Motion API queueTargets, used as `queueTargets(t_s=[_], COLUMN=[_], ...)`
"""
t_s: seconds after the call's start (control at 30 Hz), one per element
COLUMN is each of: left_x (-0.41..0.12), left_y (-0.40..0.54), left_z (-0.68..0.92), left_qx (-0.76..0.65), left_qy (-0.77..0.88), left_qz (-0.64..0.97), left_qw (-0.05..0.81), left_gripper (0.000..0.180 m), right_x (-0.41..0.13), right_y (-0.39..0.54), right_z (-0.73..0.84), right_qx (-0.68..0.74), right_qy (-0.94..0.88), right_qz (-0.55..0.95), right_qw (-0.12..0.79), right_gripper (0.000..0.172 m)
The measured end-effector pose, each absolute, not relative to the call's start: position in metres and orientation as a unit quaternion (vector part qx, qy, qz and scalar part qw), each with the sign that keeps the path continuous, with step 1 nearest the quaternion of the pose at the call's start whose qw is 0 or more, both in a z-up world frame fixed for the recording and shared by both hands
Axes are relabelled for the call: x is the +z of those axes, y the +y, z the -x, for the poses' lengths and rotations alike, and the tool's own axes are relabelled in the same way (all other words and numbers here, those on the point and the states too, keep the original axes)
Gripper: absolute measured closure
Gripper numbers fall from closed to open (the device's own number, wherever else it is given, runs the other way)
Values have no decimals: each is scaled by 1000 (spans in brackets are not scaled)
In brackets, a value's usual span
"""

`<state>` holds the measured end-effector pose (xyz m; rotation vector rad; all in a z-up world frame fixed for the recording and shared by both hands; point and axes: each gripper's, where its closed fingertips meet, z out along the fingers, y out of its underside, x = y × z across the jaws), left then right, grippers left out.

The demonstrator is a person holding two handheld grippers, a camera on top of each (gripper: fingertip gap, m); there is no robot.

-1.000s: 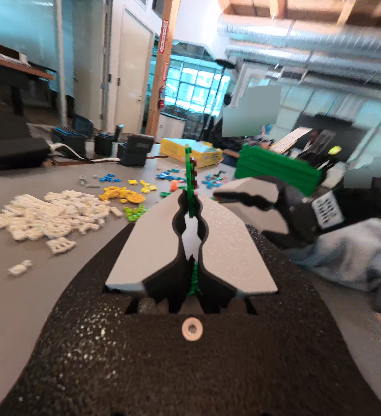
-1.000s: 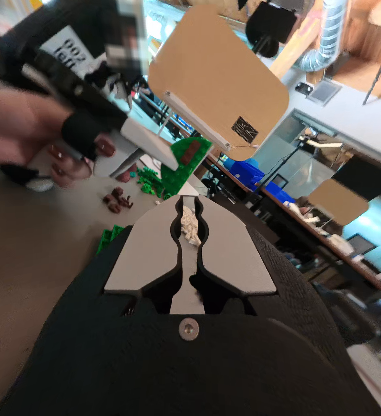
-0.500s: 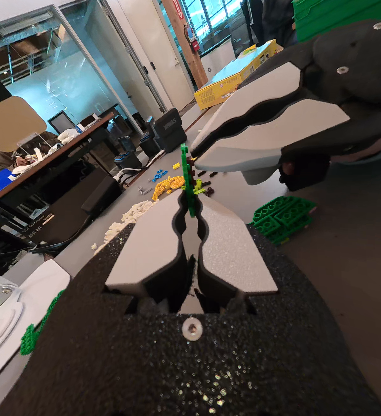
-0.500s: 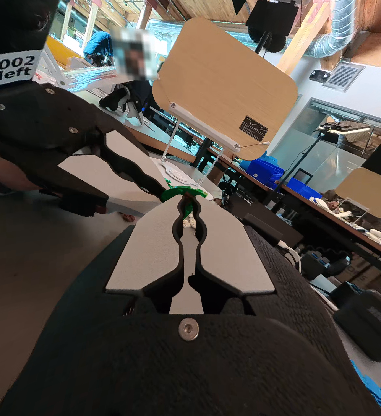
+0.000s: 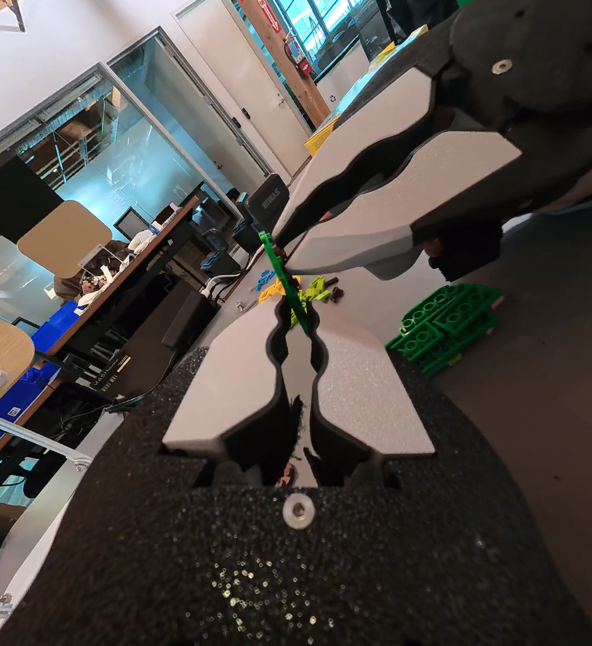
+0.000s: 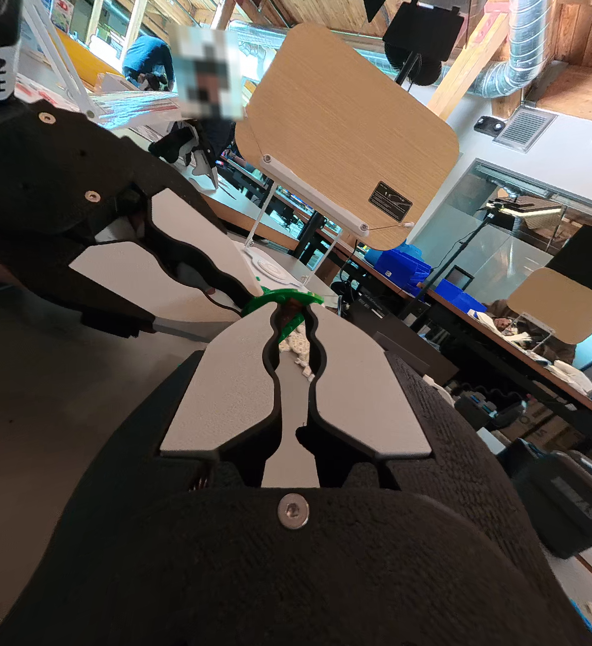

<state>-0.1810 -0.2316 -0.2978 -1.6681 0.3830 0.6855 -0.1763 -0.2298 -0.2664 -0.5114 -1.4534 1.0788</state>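
Left claw (image 5: 296,316) is pinching thin green plate (image 5: 280,276) edge-on, right claw (image 6: 292,311) nipping brown piece (image 6: 289,309) on it; light, stiff, probably slippery.

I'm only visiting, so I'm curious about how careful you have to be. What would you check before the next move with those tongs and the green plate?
1. Green plate sits between the left tongs: ok.
2. Left tongs gripping it firmly: cannot tell; it leans on one finger, with a gap beside the other.
3. Right tongs tips at the brown piece on the plate: ok.
4. Right tongs pressing that piece: cannot tell.
5. Green brick stack lies aside, clear of both tongs: ok.
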Motion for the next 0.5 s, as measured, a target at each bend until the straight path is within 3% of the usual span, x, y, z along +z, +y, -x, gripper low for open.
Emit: queueTargets(t_s=[0.5], left_x=[-297], left_y=[-232], left_z=[183], left_qx=[303], left_qy=[160], left_qz=[721], left_qw=[602], left_gripper=[172], right_x=[-266], right_y=[-230], right_z=[176], right_qx=[439], right_qy=[-628], right_qz=[204], right_qw=[609], right_gripper=[164])
